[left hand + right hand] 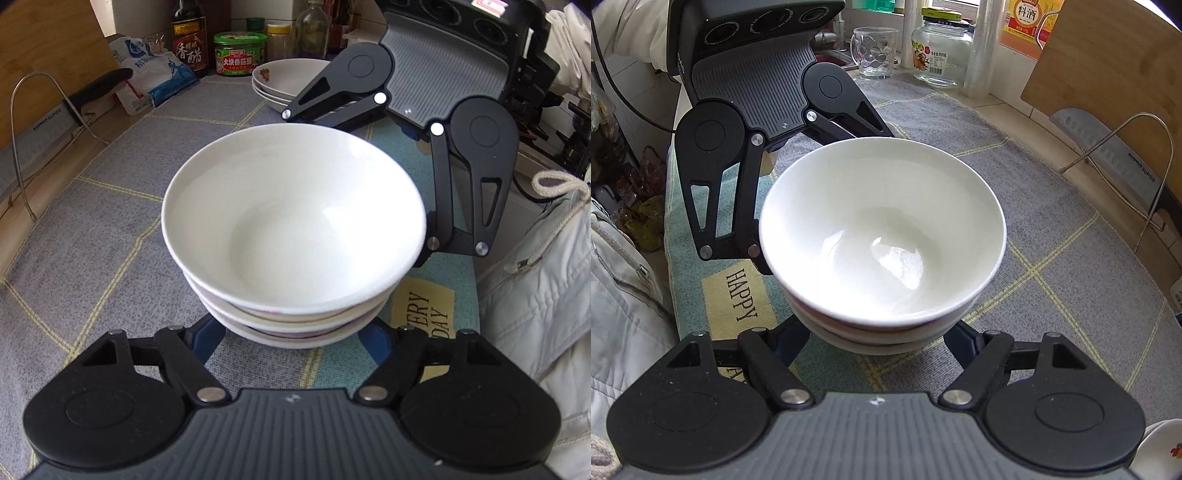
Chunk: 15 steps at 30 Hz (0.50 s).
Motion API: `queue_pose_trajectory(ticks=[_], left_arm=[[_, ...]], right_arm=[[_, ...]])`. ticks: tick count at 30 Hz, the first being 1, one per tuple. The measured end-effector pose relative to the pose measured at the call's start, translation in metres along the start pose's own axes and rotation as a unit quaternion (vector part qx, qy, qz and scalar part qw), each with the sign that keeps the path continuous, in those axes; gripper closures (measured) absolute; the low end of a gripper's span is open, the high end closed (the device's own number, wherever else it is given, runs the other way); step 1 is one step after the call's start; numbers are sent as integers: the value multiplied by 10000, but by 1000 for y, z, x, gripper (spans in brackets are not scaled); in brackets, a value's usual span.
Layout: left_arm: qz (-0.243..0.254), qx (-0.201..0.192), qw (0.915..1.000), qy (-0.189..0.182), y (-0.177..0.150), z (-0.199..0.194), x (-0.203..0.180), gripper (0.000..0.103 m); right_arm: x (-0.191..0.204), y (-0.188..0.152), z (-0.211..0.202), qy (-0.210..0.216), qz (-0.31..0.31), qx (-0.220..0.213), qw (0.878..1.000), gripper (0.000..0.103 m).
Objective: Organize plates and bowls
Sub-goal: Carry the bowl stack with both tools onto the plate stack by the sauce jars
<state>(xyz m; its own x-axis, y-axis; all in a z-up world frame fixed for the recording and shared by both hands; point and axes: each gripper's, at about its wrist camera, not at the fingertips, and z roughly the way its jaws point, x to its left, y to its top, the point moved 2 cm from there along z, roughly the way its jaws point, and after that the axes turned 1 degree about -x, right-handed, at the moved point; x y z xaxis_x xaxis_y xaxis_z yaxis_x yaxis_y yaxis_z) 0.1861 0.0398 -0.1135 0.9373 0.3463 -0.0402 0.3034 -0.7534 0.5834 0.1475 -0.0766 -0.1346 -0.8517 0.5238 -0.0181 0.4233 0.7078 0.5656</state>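
I see a stack of white glazed ceramic bowls [293, 229] sitting on the grey woven mat with yellow grid lines [92, 229], near the mat's teal edge strip with the cream HAPPY / EVERY DAY label patch [738, 295]. Top bowl is plain white and empty; the ones beneath show a thin reddish band at the rim. Left gripper [295, 338] has its jaws spread wide, blue fingertips on either side of the stack's base; I can't tell whether the pads touch the lowest bowl, so call it open around the stack, not clamped. Right gripper [877, 341] is the same from the opposite side: jaws spread, tips flanking the bottom bowl, contact unclear. Each wrist view shows the other gripper across the stack, so the two face each other with the bowls between them. Beyond the stack in the left wrist view, a second pile of shallow white plates with a floral print [284, 79] sits at the mat's far end, well apart from the bowls, just in front of a green-lidded jar [240, 53] and a dark vinegar bottle [189, 37]. In the right wrist view, a clear glass mug [874, 51] and clear glass jar [940, 51] stand past the mat's far edge, with a wooden cutting board [1108, 74] and a wire rack [1141, 162] off the mat's side.
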Motion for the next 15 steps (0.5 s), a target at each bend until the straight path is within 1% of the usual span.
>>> queue_pose_trajectory(ticks=[10, 13, 15], left_arm=[[-33, 68, 9999, -84, 4, 0, 2, 25], [-83, 21, 9999, -112, 4, 0, 4, 24], [-166, -27, 9998, -144, 3, 0, 4, 22]], right_arm=[[1, 1, 0, -19, 17, 4, 10000, 20], [1, 0, 0, -6, 46, -15, 10000, 19], [0, 0, 1, 2, 68, -37, 10000, 18]])
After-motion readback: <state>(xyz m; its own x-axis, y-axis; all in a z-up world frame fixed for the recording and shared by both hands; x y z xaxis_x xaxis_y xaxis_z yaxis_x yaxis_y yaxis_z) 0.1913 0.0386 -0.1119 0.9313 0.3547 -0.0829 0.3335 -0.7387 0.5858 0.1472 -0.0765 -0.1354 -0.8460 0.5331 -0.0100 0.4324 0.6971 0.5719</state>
